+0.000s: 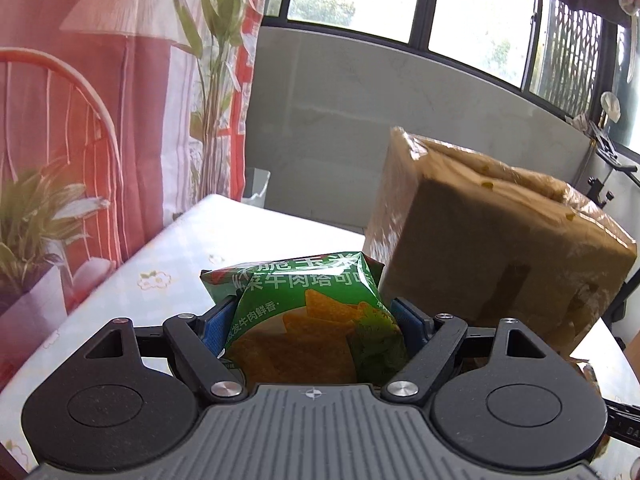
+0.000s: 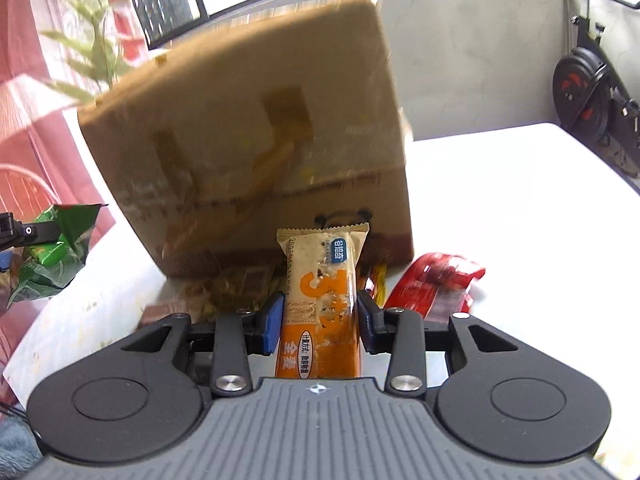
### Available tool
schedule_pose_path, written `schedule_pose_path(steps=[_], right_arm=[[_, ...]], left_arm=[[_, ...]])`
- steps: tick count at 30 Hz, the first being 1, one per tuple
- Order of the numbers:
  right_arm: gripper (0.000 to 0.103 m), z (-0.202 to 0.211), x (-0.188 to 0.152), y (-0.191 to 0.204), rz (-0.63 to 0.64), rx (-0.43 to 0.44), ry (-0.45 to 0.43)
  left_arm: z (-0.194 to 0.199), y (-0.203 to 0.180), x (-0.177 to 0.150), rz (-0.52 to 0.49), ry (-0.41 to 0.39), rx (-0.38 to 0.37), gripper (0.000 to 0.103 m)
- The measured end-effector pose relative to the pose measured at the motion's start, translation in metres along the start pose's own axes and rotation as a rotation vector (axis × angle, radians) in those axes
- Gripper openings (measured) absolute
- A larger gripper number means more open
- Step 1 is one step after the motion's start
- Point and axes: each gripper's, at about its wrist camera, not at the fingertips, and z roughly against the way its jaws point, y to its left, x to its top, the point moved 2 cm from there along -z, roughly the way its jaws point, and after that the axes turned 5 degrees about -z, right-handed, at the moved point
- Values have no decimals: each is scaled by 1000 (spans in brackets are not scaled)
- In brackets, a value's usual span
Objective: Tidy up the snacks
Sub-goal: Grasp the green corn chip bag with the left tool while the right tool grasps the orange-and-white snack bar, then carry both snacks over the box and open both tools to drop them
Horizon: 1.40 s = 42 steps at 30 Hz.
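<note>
Left gripper (image 1: 316, 320) grasps the green chip bag (image 1: 312, 320); right gripper (image 2: 320, 316) grasps the cereal bar (image 2: 320, 304). Loose snacks remain beside the cardboard box (image 2: 256, 152); sorting appears unfinished.

Green chip bag (image 1: 312, 320), orange bar (image 2: 320, 308)

The lower end of the green chip bag (image 1: 316, 320) is hidden behind the gripper body, and the foot of the orange cereal bar (image 2: 320, 304) is covered likewise. The cardboard box (image 2: 256, 152) is smeared by blur, so its print cannot be read. What seem to be more snack packets (image 2: 236, 284) at its base are too blurred to be told apart.
</note>
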Motion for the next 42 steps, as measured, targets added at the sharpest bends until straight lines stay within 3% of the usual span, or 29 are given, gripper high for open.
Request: schedule_pose_path(steps=[3, 9, 13, 18, 20, 23, 30, 34, 36, 37, 42], right_arm=[[40, 23, 11, -3, -36, 35, -59], [40, 65, 48, 7, 18, 69, -241], [40, 70, 88, 17, 58, 97, -347], [40, 51, 141, 31, 78, 159, -416], [40, 32, 158, 42, 143, 145, -435], [40, -4, 175, 51, 168, 111, -382], [40, -59, 173, 47, 192, -2, -252], [43, -56, 167, 38, 182, -6, -256], [60, -51, 167, 36, 187, 1, -273], [62, -48, 166, 35, 187, 4, -283], [64, -29, 165, 33, 189, 6, -326]], left_arm=[[10, 5, 19, 6, -61, 22, 83], [26, -10, 61, -42, -187, 9, 83], [30, -38, 91, -104, -256, -59, 83], [15, -87, 123, -190, -306, -174, 84], [-1, -108, 131, -208, -290, -213, 84], [-30, -133, 139, -222, -235, -251, 84], [-92, -160, 124, -270, -128, -300, 85], [-102, -159, 116, -264, -94, -287, 85], [-103, -154, 116, -252, -88, -278, 87], [-101, -152, 116, -242, -86, -274, 88], [-85, -135, 119, -211, -91, -289, 88]])
